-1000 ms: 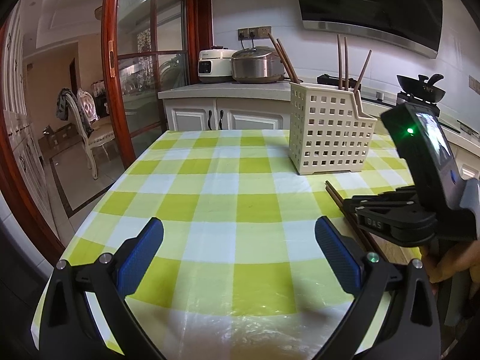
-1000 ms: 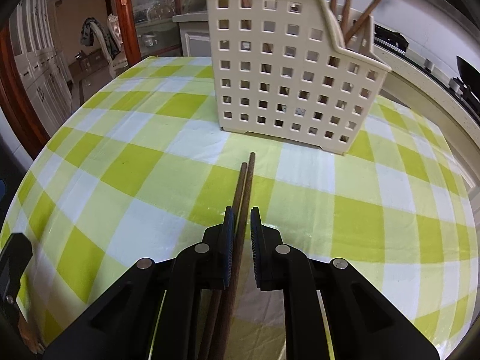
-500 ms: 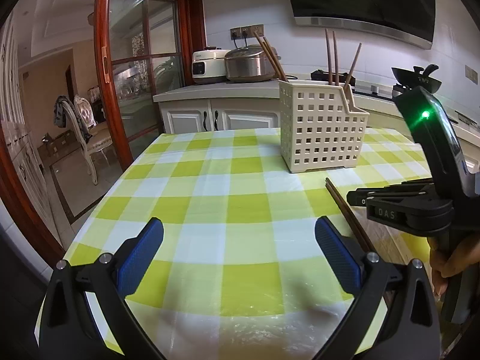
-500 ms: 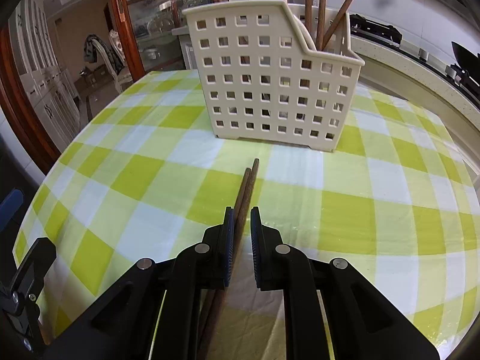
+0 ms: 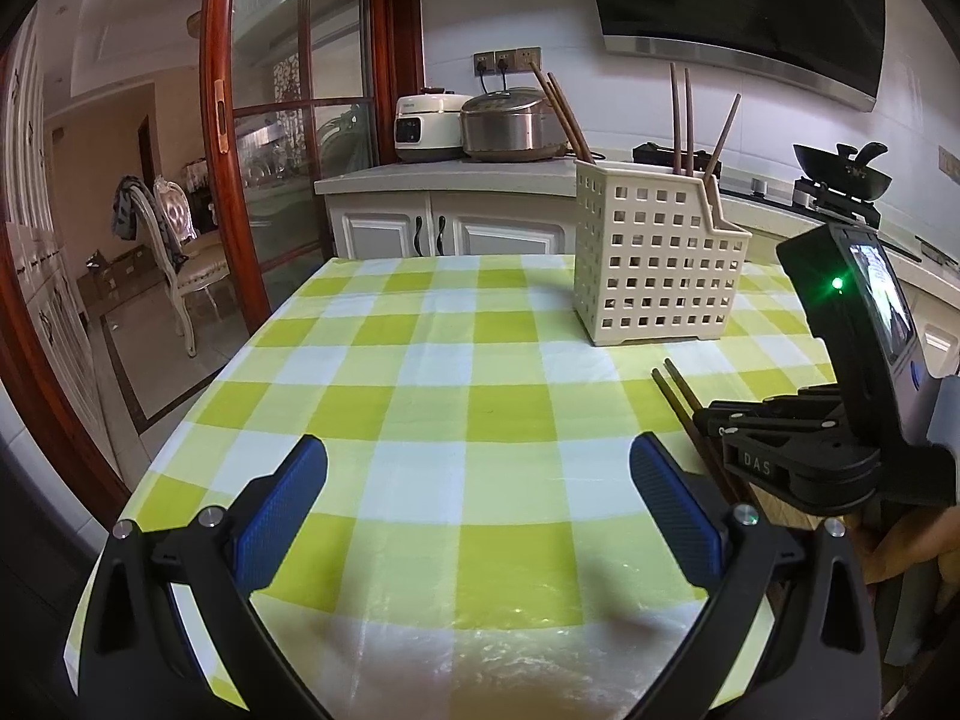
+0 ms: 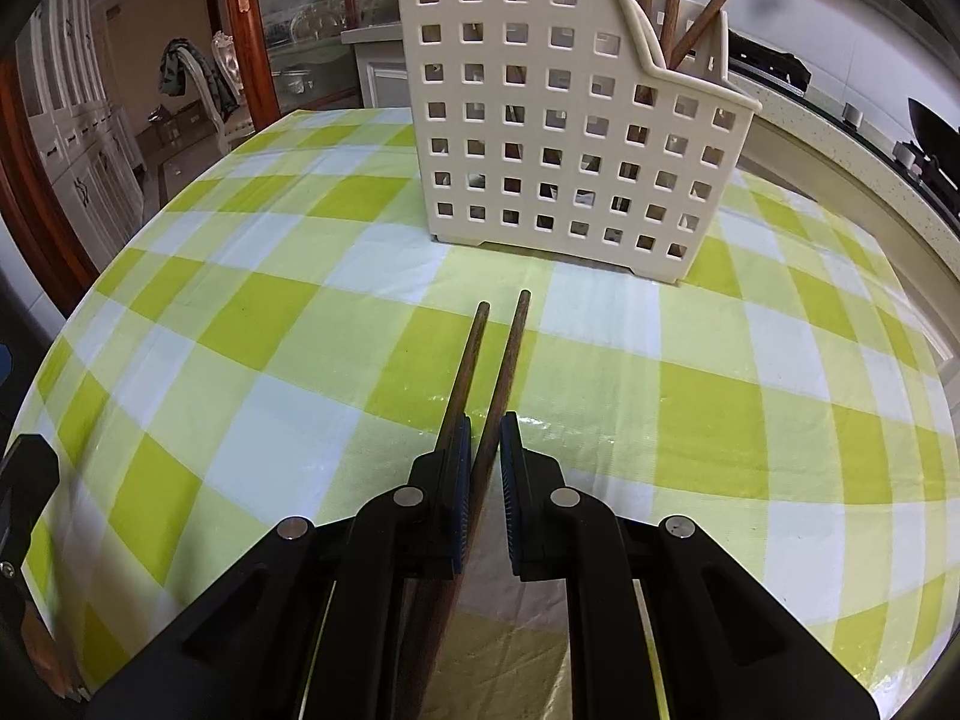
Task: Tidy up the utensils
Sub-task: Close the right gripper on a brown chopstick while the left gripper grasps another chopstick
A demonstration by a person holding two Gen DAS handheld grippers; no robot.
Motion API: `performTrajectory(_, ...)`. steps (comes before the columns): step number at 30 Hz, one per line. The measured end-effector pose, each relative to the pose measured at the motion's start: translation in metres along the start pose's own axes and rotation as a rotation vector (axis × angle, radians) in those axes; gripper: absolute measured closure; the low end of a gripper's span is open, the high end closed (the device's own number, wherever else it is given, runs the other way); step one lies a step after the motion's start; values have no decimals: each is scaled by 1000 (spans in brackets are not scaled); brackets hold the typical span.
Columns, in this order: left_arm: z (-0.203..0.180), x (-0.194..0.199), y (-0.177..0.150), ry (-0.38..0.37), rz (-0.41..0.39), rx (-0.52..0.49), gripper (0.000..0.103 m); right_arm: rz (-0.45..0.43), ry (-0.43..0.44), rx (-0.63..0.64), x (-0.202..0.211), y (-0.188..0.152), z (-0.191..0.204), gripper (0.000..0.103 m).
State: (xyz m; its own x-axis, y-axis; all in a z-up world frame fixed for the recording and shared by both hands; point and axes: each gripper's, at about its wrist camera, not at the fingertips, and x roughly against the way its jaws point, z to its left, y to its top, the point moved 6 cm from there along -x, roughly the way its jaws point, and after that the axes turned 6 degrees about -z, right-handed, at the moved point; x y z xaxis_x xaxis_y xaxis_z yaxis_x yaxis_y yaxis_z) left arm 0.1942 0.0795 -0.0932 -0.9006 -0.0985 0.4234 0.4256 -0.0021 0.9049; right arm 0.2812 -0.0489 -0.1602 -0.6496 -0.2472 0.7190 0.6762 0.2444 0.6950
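Glossy checked tablecloth point(image 6: 300, 324); right tongs point(image 6: 483, 450) pinching slim wooden chopsticks point(image 6: 510, 348); left tongs point(image 5: 477, 504) wide, empty.

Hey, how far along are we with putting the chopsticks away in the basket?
Mostly done: several chopsticks already stand in the white basket. In hand: the right tool is closed on the last pair of chopsticks, which point at the basket. Left: dropping them in. The left tool is open and holds nothing.

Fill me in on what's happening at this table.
A person is tidying chopsticks. The right hand-held gripper is shut on a pair of dark brown wooden chopsticks, their tips toward the cream perforated plastic utensil basket, which already holds several. The left hand-held gripper hangs open and empty over the green-and-white checked tablecloth.
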Motion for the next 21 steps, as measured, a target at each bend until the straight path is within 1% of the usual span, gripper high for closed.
performTrajectory(2, -3, 0, 0, -11, 9, 1, 5, -5, 15, -22, 2, -1, -3, 97)
performTrajectory(6, -13, -3, 0, -25, 29, -13, 5, -38, 32, -75, 11, -5, -20, 97)
performTrajectory(11, -36, -14, 2, -72, 76, 16, 5, -79, 35, -123, 29, -7, -46, 97)
performTrajectory(16, -62, -28, 4, -83, 99, 19, 6, -109, 32, -163, 45, -15, -75, 97)
performTrajectory(18, -74, -36, 5, -94, 122, 20, 13, -118, 36, -179, 51, -18, -84, 97)
performTrajectory(21, -94, -51, 5, -114, 160, 8, 19, -138, 42, -197, 61, -23, -97, 97)
